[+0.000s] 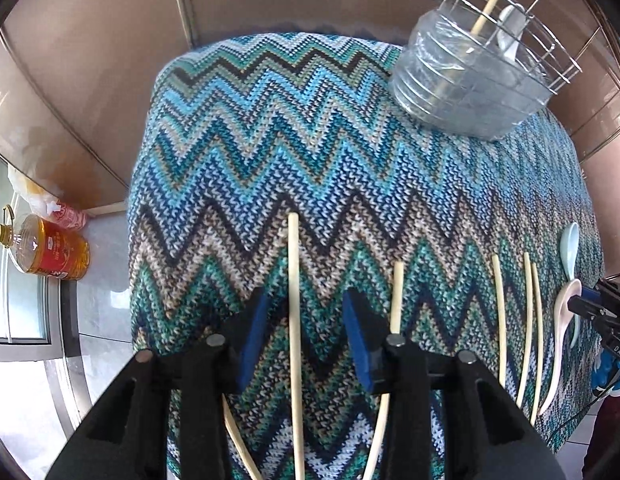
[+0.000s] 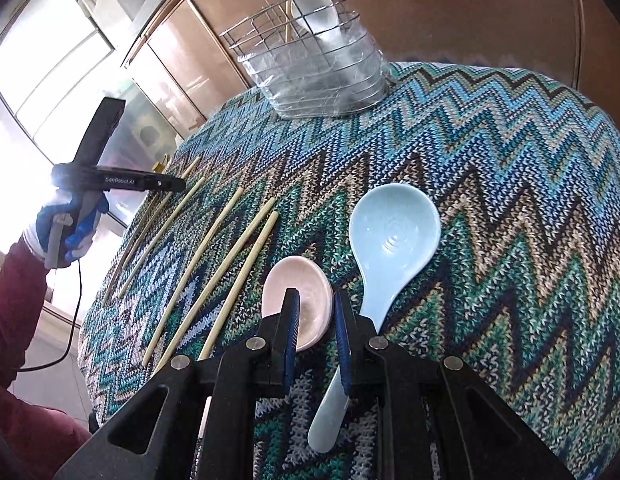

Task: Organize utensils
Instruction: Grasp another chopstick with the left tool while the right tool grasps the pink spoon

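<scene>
Chopstick is what the left gripper is set to take. It lies flat on the zigzag cloth, and in the left wrist view its long axis runs from 12 o'clock to 6 o'clock, straight between the 2 blue pads. The jaws are released, with cloth showing on each side of the stick, which sits slightly nearer the 9 o'clock pad. The squeeze would cross the stick's width, so I judge that no turn of the wrist is needed.

The wire basket stands far off at 1 o'clock. It already holds 1 chopstick and a white spoon.

The right gripper is nearer the spoons. Its jaws stand narrow over the 3 o'clock rim of the pink spoon. The blue spoon lies just beside it at 2 o'clock, and its handle passes under the 3 o'clock pad. I cannot tell whether those pads pinch the pink rim or only straddle it.

The chopstick's near end runs off the bottom edge. The left gripper's fingers partly cover 2 neighbouring sticks. The right gripper's body mostly hides the pink spoon's handle. Crinkled plastic around the basket blurs its compartments.
</scene>
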